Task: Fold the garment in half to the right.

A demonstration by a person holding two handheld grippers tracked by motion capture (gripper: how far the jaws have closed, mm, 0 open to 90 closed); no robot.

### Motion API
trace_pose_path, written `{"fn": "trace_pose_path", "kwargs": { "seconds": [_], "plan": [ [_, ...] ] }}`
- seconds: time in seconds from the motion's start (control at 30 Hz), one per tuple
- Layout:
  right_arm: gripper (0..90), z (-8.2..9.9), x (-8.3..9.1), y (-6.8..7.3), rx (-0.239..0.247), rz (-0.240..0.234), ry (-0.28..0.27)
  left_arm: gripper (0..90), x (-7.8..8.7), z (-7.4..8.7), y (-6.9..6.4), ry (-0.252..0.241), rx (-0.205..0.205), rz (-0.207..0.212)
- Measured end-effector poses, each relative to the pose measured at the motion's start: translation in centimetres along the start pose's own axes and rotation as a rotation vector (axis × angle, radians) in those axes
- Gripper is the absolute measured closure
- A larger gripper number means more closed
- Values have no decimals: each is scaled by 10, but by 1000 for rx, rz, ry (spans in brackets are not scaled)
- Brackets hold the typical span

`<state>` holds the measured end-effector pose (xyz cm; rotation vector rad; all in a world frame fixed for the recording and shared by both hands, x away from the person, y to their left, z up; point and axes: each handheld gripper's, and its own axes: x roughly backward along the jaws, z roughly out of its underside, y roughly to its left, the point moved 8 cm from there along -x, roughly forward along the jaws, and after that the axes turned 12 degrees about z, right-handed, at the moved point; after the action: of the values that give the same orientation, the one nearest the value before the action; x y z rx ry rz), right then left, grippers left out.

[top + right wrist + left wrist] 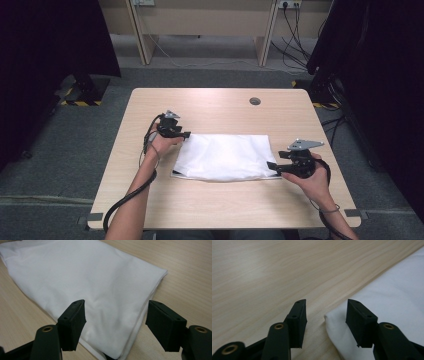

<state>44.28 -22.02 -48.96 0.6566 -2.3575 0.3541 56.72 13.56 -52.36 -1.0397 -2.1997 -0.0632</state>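
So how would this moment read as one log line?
white cloth folded flat on table | left gripper open at corner | right gripper open over edge

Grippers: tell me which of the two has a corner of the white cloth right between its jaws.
The left gripper: a cloth corner pokes between its open jaws, unpinched. The right gripper spans a wider stretch of the edge.

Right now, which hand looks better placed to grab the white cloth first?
Probably the left gripper: the folded white cloth's corner already lies between its open jaws. The right gripper straddles the opposite corner more loosely.
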Motion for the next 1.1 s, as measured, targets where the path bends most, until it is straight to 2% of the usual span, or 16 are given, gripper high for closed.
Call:
{"fn": "trace_pose_path", "kwargs": {
  "seconds": [0.13, 0.23, 0.37, 0.43, 0.67, 0.77, 0.93, 0.97, 1.0, 1.07, 1.1],
  "plan": [
    [322, -1, -1, 2, 12, -2, 3, 589, -7, 4, -1, 27, -8, 10],
    [323, -2, -1, 5, 11, -7, -3, 650, -9, 4, -1, 13, -10, 11],
    [323, -3, -2, 9, 26, -13, 2, 787, -11, 5, -5, 10, -30, 26],
    [324, -5, -3, 13, 33, -19, 3, 818, -10, 5, -6, 7, -27, 26],
    [333, -20, -4, 34, 90, -48, -16, 830, 3, -5, -15, -7, -77, 25],
    [335, -30, -4, 45, 116, -62, -26, 831, 11, -9, -17, -16, -84, 28],
    [340, -50, -7, 69, 178, -94, -43, 833, 22, -19, -28, -9, -118, 24],
    [340, -50, -7, 69, 178, -94, -43, 832, 22, -19, -28, -9, -118, 24],
    [340, -61, -9, 84, 206, -114, -51, 832, 22, -19, -28, -9, -118, 24],
    [344, -61, -9, 84, 206, -114, -51, 832, 25, -20, -28, -5, -125, 23],
    [344, -69, -12, 94, 226, -130, -58, 832, 25, -20, -28, -5, -125, 23]
  ]
}}
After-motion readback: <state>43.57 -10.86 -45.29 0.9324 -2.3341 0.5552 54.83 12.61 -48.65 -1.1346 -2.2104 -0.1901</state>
